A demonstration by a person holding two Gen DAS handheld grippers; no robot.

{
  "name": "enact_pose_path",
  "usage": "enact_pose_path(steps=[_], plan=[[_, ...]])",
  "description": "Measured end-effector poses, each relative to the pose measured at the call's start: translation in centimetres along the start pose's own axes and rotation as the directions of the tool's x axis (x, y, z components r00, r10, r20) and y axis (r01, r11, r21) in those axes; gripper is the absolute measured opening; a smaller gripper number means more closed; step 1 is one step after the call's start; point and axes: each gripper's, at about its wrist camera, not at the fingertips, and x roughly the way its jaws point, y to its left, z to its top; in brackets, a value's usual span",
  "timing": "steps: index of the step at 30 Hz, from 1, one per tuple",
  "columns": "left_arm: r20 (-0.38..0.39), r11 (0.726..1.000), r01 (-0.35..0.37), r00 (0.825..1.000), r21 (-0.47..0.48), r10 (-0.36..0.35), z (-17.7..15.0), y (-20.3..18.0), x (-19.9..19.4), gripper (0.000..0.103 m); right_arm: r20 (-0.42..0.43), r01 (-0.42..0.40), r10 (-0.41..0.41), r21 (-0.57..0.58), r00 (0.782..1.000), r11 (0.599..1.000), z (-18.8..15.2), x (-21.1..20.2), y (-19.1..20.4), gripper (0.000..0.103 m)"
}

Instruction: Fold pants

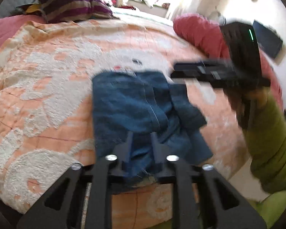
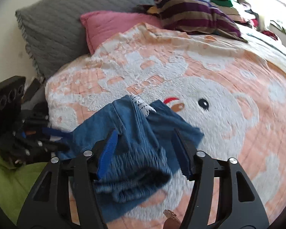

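Pants [image 2: 135, 148], blue denim and already bunched into a short stack, lie on the peach bear blanket [image 2: 228, 99], just beside the bear's face. The left gripper [image 1: 141, 141] looks nearly closed, pinching the near hem, so it is the nearer tool. The right gripper [image 2: 145, 143] hangs wide open above the bundle, holding nothing. Their long axis seems to run from the left gripper away toward the bear's nose, waistband end farthest.
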Motion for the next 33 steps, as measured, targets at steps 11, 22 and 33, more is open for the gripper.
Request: enact_pose_path(steps=[11, 22, 33], plan=[[-0.051, 0.999, -0.018, 0.999, 0.032, 0.019, -1.7, -0.2, 1.3, 0.009, -0.212, -0.023, 0.001, -0.102, 0.977, 0.994, 0.3, 6.3, 1.3, 0.015], [-0.049, 0.999, 0.003, 0.999, 0.045, -0.001, -2.0, -1.0, 0.6, 0.01, -0.207, 0.125, -0.156, -0.157, 0.966, 0.98, 1.3, 8.7, 1.6, 0.004], [-0.056, 0.999, 0.004, 0.998, 0.047, -0.002, -2.0, -1.3, 0.6, 0.012, -0.033, 0.139, -0.139, 0.005, 0.99, 0.99, 0.9, 3.4, 0.5, 0.028]])
